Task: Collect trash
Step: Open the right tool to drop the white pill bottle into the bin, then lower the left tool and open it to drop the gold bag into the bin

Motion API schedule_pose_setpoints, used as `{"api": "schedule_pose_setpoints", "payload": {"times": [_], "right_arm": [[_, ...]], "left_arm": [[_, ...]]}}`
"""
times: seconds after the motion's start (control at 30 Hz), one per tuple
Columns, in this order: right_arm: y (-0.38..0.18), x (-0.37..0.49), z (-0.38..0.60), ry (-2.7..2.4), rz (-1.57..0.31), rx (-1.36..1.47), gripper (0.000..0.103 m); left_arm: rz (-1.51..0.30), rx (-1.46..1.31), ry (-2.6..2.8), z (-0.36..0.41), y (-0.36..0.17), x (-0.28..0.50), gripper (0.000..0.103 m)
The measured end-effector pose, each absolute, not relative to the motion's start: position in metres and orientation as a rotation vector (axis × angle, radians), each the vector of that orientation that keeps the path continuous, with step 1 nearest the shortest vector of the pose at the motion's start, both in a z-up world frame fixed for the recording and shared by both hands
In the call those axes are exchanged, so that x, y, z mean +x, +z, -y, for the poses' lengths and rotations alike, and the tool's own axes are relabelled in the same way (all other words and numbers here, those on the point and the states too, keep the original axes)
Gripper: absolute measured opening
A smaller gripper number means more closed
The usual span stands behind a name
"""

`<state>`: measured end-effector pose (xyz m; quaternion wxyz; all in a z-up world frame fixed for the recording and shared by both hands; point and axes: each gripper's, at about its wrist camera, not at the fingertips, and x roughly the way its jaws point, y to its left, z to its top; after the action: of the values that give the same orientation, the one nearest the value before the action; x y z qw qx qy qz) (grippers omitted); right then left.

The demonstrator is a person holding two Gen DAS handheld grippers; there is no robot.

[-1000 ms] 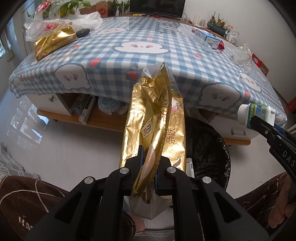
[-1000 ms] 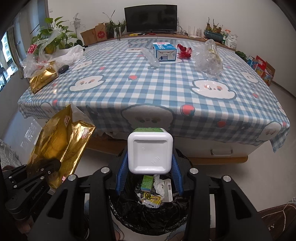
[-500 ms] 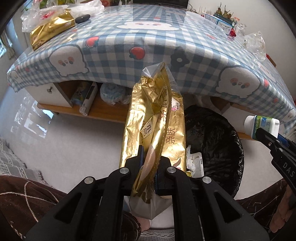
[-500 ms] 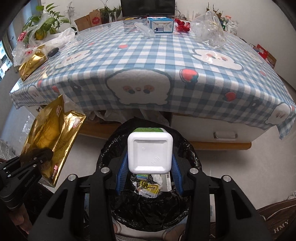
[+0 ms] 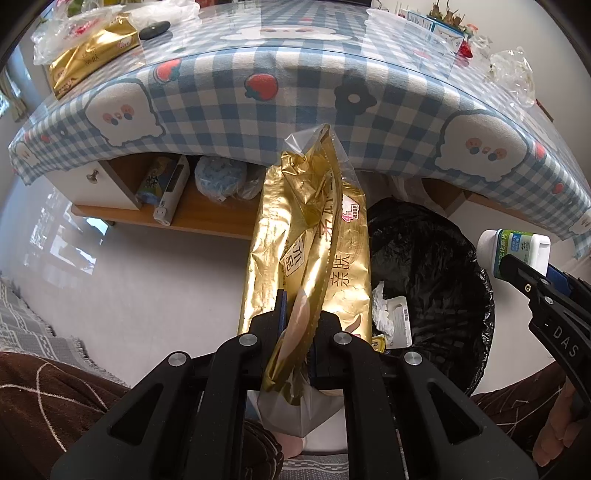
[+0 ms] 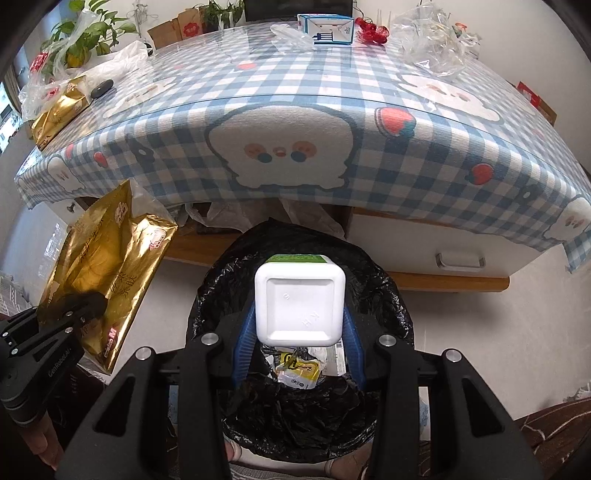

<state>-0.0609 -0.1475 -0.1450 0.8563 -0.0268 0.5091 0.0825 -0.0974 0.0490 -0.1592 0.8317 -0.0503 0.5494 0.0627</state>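
My left gripper (image 5: 298, 325) is shut on a gold foil wrapper (image 5: 314, 236), which stands up from the jaws just left of the black-lined trash bin (image 5: 436, 258). The same gold wrapper (image 6: 107, 266) shows at the left of the right wrist view, held by the left gripper (image 6: 70, 310). My right gripper (image 6: 299, 325) is shut on a white square bottle (image 6: 300, 306) with a green label, directly above the trash bin (image 6: 295, 406). From the left wrist view the bottle (image 5: 513, 251) hangs over the bin's right rim. Wrappers and paper lie in the bin.
A low table with a blue checked cloth (image 6: 295, 122) stands behind the bin. On it are another gold pack (image 6: 55, 110), a blue-white carton (image 6: 328, 26) and crumpled clear plastic (image 6: 436, 40). A shelf under the table (image 5: 192, 218) holds packs. The person's knees border the bin.
Both grippers have sunk toward the bin and tilted further down. The table top has slid up in both views and the bin now fills more of each. Both grips are unchanged.
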Motion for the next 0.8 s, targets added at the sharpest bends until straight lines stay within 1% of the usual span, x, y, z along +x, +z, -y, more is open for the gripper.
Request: {"api": "schedule_pose_setpoints", "payload": {"times": [0.07, 0.13, 0.2, 0.23, 0.3, 0.37, 0.43, 0.5, 0.6, 0.8], "right_arm": [[-0.145, -0.061, 0.148, 0.172, -1.066, -0.055, 0.041], [-0.144, -0.062, 0.148, 0.173, -1.060, -0.054, 0.044], [-0.140, -0.063, 0.149, 0.171, -1.050, -0.051, 0.052], [-0.138, -0.063, 0.149, 0.170, -1.047, -0.051, 0.053], [-0.133, -0.065, 0.152, 0.166, -1.037, -0.050, 0.064], [-0.128, -0.066, 0.156, 0.158, -1.023, -0.048, 0.071], [-0.121, -0.067, 0.161, 0.154, -1.016, -0.045, 0.076], [-0.114, -0.068, 0.169, 0.148, -1.005, -0.033, 0.086], [-0.104, -0.068, 0.184, 0.125, -0.991, -0.014, 0.094], [-0.094, -0.068, 0.215, 0.077, -0.984, -0.020, 0.095]], "left_arm": [[-1.166, -0.106, 0.130, -0.048, -0.159, -0.098, 0.008], [-1.166, -0.105, 0.126, -0.047, -0.159, -0.098, 0.008], [-1.167, -0.108, 0.120, -0.045, -0.158, -0.098, 0.008], [-1.168, -0.112, 0.113, -0.043, -0.157, -0.098, 0.008], [-1.166, -0.113, 0.102, -0.040, -0.153, -0.099, 0.008], [-1.158, -0.107, 0.088, -0.034, -0.148, -0.099, 0.008], [-1.150, -0.103, 0.077, -0.027, -0.142, -0.099, 0.008], [-1.151, -0.100, 0.064, -0.020, -0.137, -0.098, 0.008], [-1.143, -0.081, 0.043, -0.004, -0.131, -0.096, 0.008], [-1.121, -0.051, 0.017, 0.022, -0.120, -0.089, 0.008]]}}
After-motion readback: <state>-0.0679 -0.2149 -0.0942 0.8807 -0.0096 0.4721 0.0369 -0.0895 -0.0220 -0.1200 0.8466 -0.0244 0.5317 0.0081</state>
